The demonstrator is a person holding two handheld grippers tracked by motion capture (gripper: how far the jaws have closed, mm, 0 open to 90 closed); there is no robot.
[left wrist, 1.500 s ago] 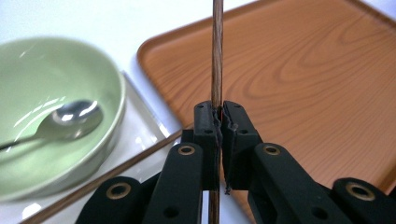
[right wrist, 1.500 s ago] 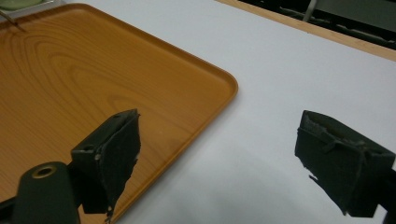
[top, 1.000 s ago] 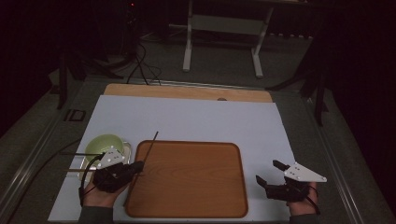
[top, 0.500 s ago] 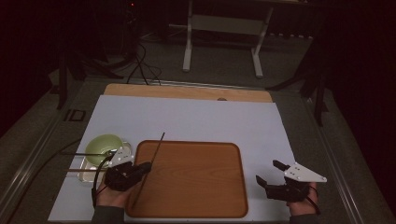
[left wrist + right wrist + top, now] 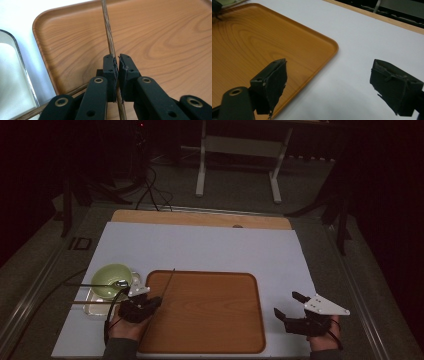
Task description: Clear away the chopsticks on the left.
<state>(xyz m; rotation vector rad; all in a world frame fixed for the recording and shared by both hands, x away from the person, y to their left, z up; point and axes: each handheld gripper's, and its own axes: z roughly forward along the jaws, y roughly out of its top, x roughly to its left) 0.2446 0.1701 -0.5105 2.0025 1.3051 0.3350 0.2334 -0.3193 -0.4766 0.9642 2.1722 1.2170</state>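
My left gripper [image 5: 153, 301] is over the left edge of the wooden tray [image 5: 210, 320], shut on a thin brown chopstick [image 5: 167, 282] that slants from the tray's far-left corner back toward the person. In the left gripper view the jaws [image 5: 117, 60] pinch the chopstick [image 5: 107, 30] above the tray [image 5: 162, 37]. A second wooden stick [image 5: 45, 108] passes beneath the jaws at lower left. My right gripper [image 5: 291, 306] rests on the white mat right of the tray, open with nothing in it [image 5: 332, 85].
A green bowl [image 5: 111, 279] sits on a shallow metal-rimmed dish [image 5: 92, 309] left of the tray, with thin sticks [image 5: 85, 284] jutting leftward. The white mat [image 5: 210, 245] covers the table, and a wooden strip [image 5: 200, 218] runs along its far edge.
My left gripper has carried the chopstick rightward from beside the bowl to over the tray's left edge. The right gripper has not moved.
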